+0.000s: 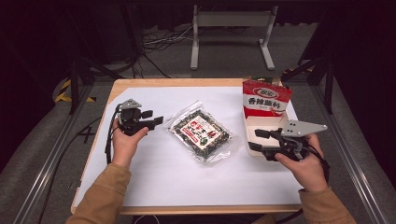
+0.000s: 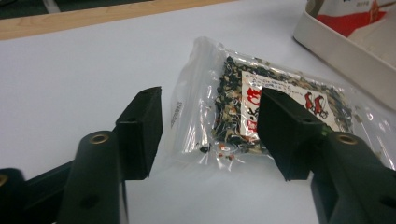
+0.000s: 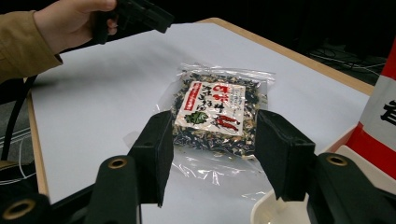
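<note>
Packet point(image 1: 201, 131) of dried seasoning lies flat on the white sheet point(image 1: 154, 172); left gripper point(image 1: 156, 121) and right gripper point(image 1: 257, 140) flank it, jaws apart, touching nothing.

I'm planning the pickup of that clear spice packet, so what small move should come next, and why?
Probably ease the left gripper forward until the packet's near edge sits between its jaws. The clear spice packet lies flat on the white sheet, untouched; both grippers point at it with jaws apart and nothing between them, the right gripper beside the open red-and-white box.
</note>
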`<state>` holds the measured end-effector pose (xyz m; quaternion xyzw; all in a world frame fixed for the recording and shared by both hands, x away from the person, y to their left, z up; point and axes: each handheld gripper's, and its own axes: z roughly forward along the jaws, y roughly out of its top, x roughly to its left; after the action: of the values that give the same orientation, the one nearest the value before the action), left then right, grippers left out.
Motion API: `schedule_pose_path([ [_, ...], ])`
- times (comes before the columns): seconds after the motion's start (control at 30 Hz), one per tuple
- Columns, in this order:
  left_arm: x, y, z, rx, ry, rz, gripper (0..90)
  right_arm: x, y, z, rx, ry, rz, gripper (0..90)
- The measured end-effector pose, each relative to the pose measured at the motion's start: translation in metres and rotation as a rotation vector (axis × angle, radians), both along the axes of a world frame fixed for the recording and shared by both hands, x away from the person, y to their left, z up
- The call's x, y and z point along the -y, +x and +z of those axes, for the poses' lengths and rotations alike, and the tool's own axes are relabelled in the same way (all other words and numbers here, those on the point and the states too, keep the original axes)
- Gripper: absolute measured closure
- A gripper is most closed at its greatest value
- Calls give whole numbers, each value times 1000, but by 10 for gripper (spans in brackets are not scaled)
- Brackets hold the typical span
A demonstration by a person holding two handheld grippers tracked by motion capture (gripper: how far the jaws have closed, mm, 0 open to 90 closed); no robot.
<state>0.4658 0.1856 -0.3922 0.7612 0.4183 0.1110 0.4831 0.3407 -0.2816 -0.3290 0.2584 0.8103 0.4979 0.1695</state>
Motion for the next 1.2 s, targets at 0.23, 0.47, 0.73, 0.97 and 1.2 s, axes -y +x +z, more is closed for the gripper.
schedule_pose_path([
  [0.23, 5, 14, -15, -27, 29, 16, 445, -5, -7, -3, -3, -2, 9, 486],
  [0.47, 5, 27, -32, -63, 45, 30, 475, -6, -10, -7, -9, -1, 11, 486],
  [0.73, 7, 36, -45, -93, 11, -2, 457, -8, -10, -10, -16, 0, 17, 484],
  [0.97, 12, 40, -55, -147, 28, -8, 457, -13, -12, -12, -19, -13, 28, 477],
  [1.2, 13, 42, -61, -201, 9, -25, 503, -15, -12, -15, -26, -8, 34, 465],
])
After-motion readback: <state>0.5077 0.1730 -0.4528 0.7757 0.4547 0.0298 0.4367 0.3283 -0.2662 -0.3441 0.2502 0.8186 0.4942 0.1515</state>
